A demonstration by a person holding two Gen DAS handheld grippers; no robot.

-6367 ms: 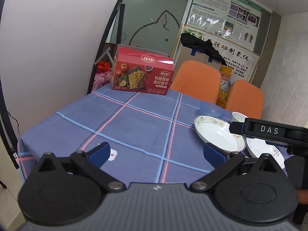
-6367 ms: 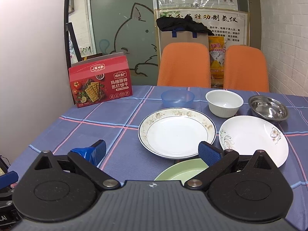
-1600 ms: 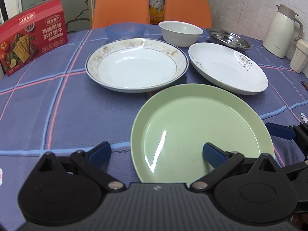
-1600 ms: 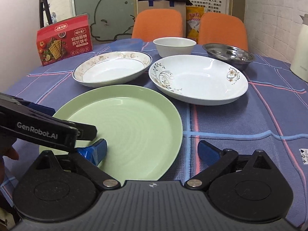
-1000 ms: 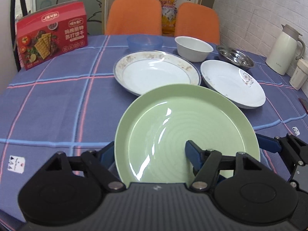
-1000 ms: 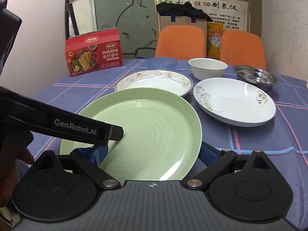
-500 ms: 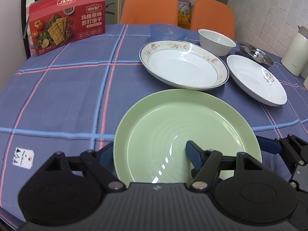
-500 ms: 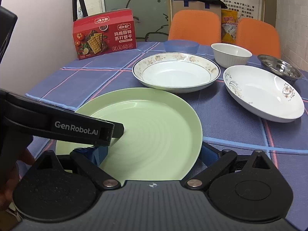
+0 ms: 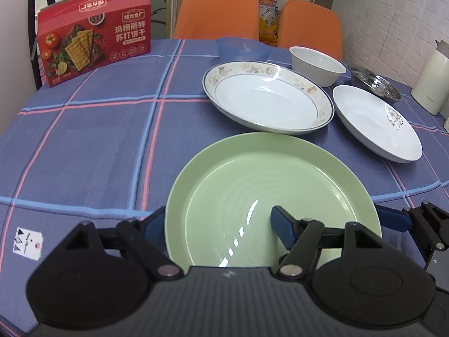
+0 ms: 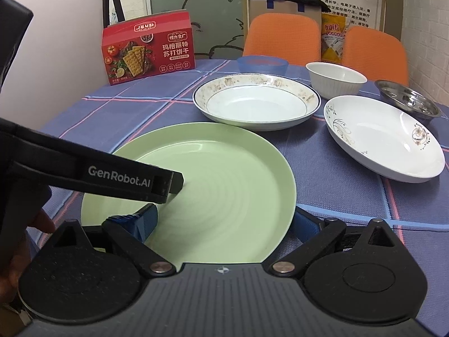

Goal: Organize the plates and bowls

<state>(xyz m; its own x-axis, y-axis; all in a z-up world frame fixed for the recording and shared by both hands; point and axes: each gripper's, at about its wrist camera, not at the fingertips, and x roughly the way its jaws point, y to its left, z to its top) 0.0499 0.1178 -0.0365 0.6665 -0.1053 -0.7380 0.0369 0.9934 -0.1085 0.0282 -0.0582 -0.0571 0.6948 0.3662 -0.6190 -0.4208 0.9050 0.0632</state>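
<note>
A pale green plate [image 9: 266, 174] [image 10: 224, 174] hangs just above the blue checked tablecloth at the near edge. My left gripper [image 9: 217, 219] is shut on its near left rim, one finger over the plate and one under it. My right gripper [image 10: 224, 219] stands open at the plate's right side, with the near rim lying between its widely spread fingers. Behind the green plate sit a gold-rimmed white plate [image 9: 266, 104], a white plate with a flower mark [image 9: 373, 120], a white bowl [image 9: 317, 66], a blue bowl [image 9: 242, 49] and a steel dish [image 9: 376, 82].
A red cracker box [image 9: 92, 36] stands at the back left of the table. Two orange chairs [image 9: 216, 11] are behind the table, and a cream thermos [image 9: 432, 81] is at the far right. A small paper tag [image 9: 28, 243] lies near the front left edge. A hand [image 10: 42, 221] holds the left gripper.
My left gripper closed on the green plate and it came up off the cloth. Both grippers and the plate have since shifted left and forward, toward the gold-rimmed plate.
</note>
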